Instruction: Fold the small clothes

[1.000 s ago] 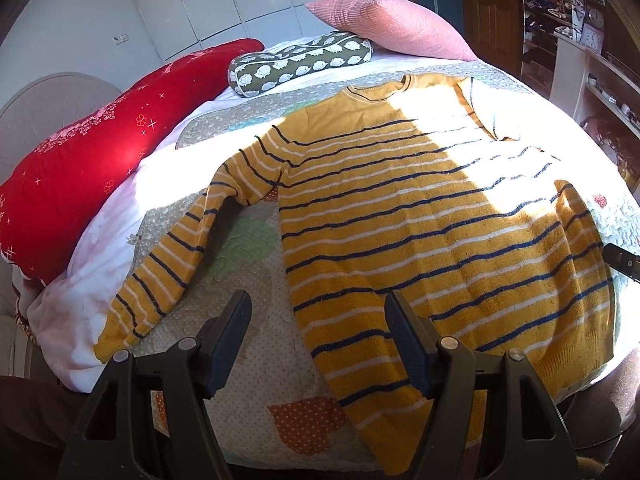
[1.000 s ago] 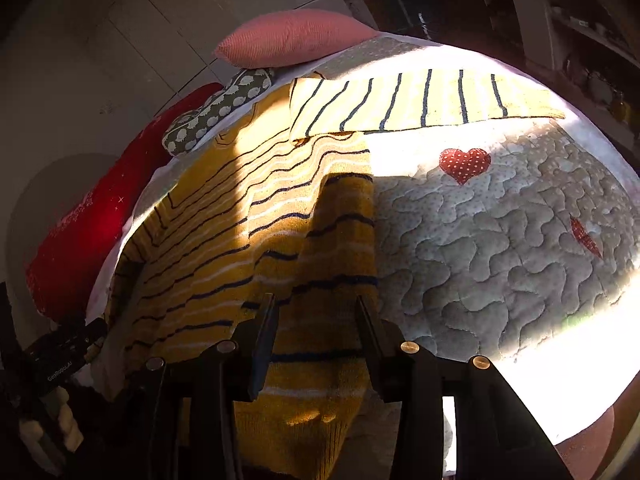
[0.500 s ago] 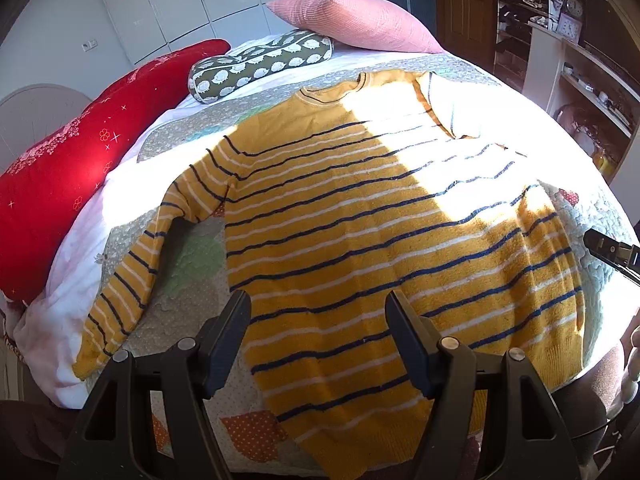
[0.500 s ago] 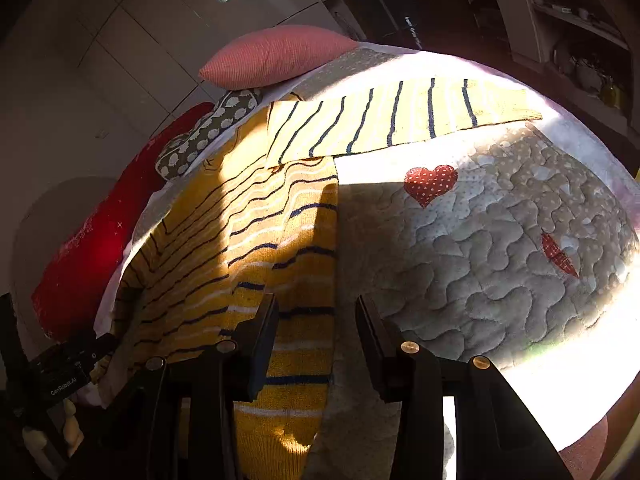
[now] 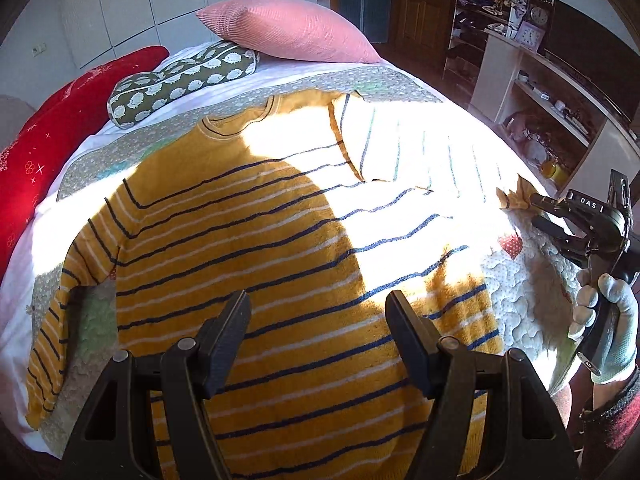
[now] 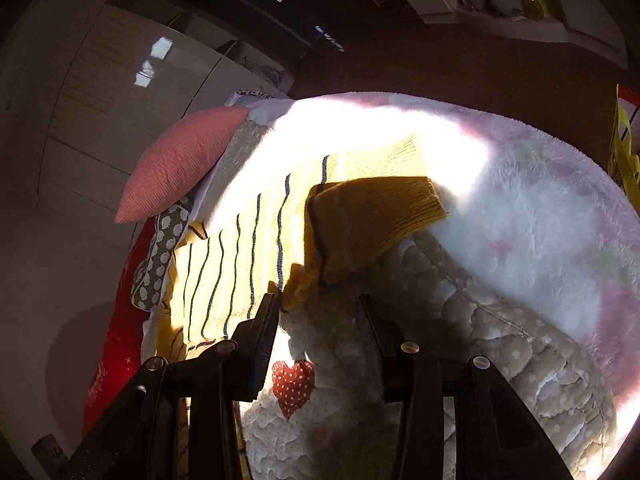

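Note:
A yellow sweater (image 5: 256,264) with navy and white stripes lies flat on the bed, neck away from me. My left gripper (image 5: 318,312) is open and empty above its lower hem. My right gripper (image 6: 316,312) is open, its fingers straddling the sweater's right sleeve (image 6: 248,256) near the cuff (image 6: 372,216), which is raised and folded over. In the left wrist view the right gripper (image 5: 536,210) is at the far right, at the sleeve end (image 5: 516,196).
A quilted cover (image 6: 460,340) with a red heart patch (image 6: 292,384) and a white fluffy blanket (image 6: 540,208) lie under the sleeve. A pink pillow (image 5: 288,28), a green patterned bolster (image 5: 184,80) and a red cushion (image 5: 60,120) line the far side. Shelves (image 5: 552,92) stand to the right.
My right gripper has moved from the sweater's side hem up along the bed to the right sleeve's cuff. My left gripper has shifted right, over the middle of the hem.

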